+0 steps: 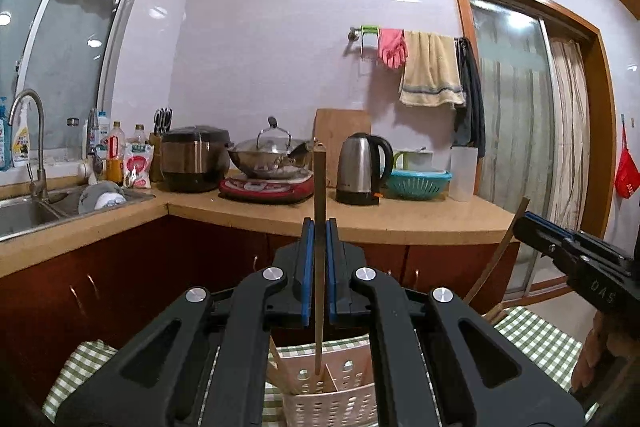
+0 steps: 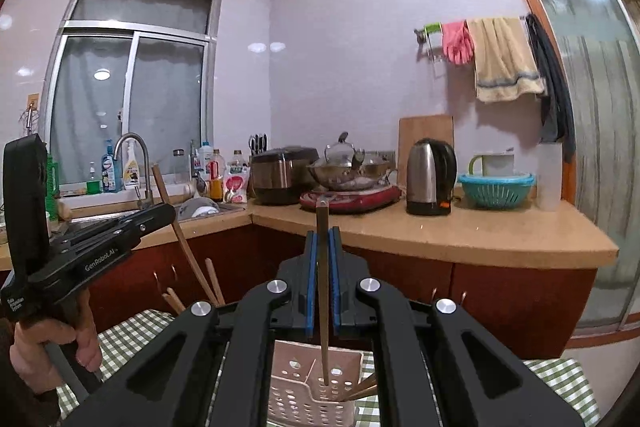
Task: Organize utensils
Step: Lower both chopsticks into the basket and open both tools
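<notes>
The left tongs (image 1: 319, 227) pinch one upright chopstick (image 1: 319, 247) and the right tongs (image 2: 323, 235) another (image 2: 323, 267), each tip dipping into the perforated holder (image 1: 332, 399), whose base the tongs' bodies hide on the checked tabletop (image 1: 540, 339).

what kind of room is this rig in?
A home kitchen, most likely: a sink with a faucet under the window, a wok on a countertop cooker, and an electric kettle.
</notes>
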A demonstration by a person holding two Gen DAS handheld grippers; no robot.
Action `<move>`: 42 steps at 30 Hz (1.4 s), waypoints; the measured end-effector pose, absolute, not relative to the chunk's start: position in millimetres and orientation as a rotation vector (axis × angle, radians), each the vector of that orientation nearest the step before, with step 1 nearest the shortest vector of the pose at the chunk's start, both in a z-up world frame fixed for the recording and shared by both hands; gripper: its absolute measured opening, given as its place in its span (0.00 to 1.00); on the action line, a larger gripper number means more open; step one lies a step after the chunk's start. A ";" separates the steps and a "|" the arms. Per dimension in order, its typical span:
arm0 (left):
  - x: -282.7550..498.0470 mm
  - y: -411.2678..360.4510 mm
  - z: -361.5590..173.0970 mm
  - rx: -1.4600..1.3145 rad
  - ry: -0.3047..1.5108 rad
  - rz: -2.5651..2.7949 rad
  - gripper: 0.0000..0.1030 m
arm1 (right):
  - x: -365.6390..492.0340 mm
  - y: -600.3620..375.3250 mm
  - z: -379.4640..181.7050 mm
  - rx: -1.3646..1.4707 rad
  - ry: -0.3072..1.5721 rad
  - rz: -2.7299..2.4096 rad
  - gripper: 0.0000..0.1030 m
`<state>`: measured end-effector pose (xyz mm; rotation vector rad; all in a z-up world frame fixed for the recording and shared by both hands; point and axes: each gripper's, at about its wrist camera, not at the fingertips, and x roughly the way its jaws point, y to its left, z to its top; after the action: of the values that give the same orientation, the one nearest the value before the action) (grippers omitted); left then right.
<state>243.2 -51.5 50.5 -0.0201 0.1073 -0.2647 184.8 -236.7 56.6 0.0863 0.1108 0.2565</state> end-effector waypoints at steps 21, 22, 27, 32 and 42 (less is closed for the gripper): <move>281.3 -55.0 -15.3 0.006 0.243 -0.248 0.06 | 229.6 -220.9 0.4 0.076 0.274 0.256 0.06; 281.2 -55.0 -15.1 0.007 0.243 -0.248 0.06 | 230.0 -220.1 1.0 0.072 0.275 0.255 0.06; 280.9 -55.7 -15.6 0.022 0.244 -0.244 0.06 | 231.3 -219.3 2.2 0.059 0.277 0.247 0.07; 281.3 -56.7 -15.3 0.024 0.248 -0.244 0.09 | 232.1 -219.3 1.8 0.058 0.282 0.243 0.07; 283.3 -58.2 -18.5 0.036 0.259 -0.239 0.47 | 232.3 -221.5 -1.3 0.059 0.284 0.237 0.24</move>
<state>283.3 -58.2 -18.5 0.0356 0.2592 -0.2394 232.3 -221.5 -1.3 0.0595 0.2844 0.2366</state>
